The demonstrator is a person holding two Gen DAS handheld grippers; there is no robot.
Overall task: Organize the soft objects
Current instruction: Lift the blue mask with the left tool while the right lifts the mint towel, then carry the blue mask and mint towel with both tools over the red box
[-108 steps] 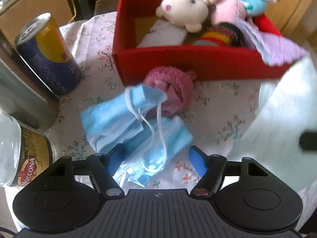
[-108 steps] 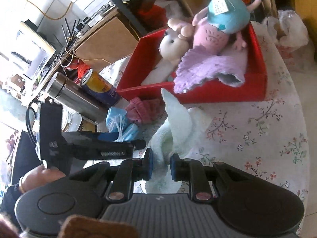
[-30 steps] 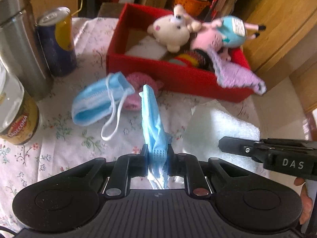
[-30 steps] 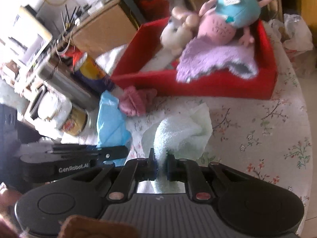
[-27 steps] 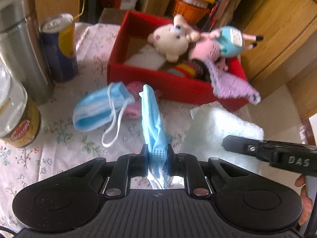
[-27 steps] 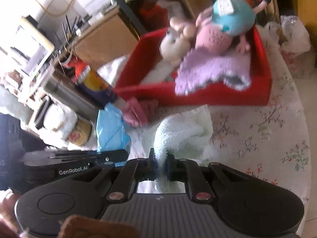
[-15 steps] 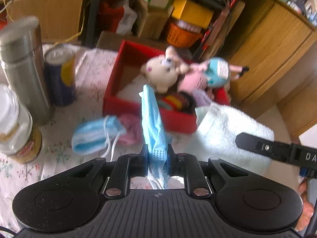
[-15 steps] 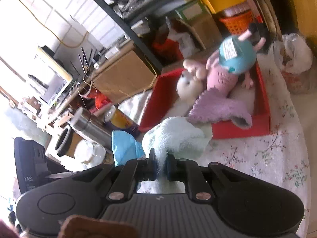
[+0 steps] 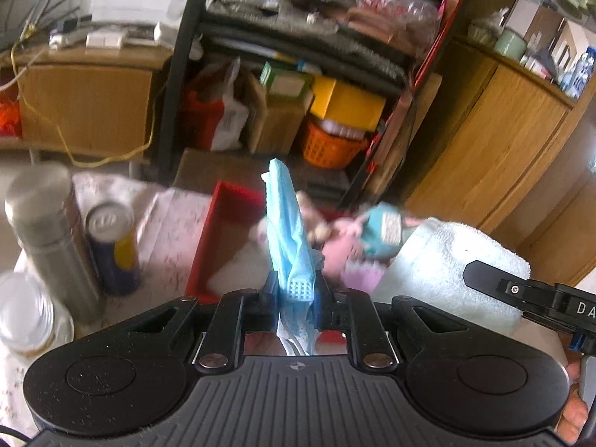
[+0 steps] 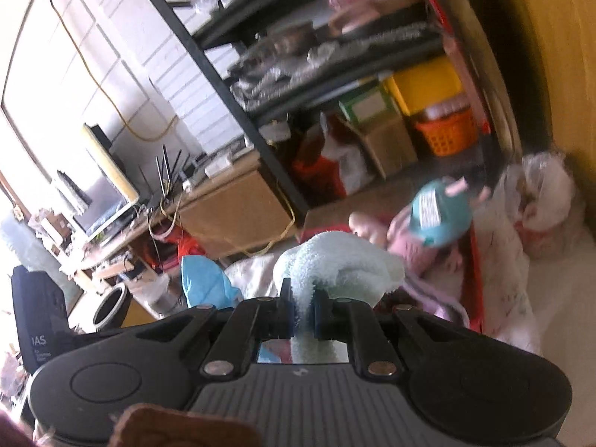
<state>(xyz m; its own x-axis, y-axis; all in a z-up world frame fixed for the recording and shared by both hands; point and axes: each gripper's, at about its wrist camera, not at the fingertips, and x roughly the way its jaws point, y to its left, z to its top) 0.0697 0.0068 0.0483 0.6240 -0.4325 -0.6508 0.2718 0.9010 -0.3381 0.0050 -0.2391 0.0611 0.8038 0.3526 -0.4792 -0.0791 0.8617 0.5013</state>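
Observation:
My left gripper (image 9: 296, 290) is shut on a blue face mask (image 9: 287, 223) and holds it upright, high above the table. My right gripper (image 10: 301, 309) is shut on a pale green towel (image 10: 335, 264), which also shows at the right of the left wrist view (image 9: 447, 260). The red box (image 9: 219, 219) lies ahead and below with plush toys (image 9: 372, 231) in it; the teal and pink plush (image 10: 436, 216) shows in the right wrist view. The mask also shows in the right wrist view (image 10: 203, 279).
A steel flask (image 9: 48, 231), a blue and yellow can (image 9: 111, 246) and a glass jar (image 9: 26, 316) stand on the floral cloth at the left. A black shelf with boxes and an orange basket (image 9: 331, 145) stands behind the table. A wooden cabinet (image 9: 495, 141) is at the right.
Both grippers have risen higher and tilted up with the mask and towel in them. The table and the red box have sunk lower in both views. The second mask has left the view.

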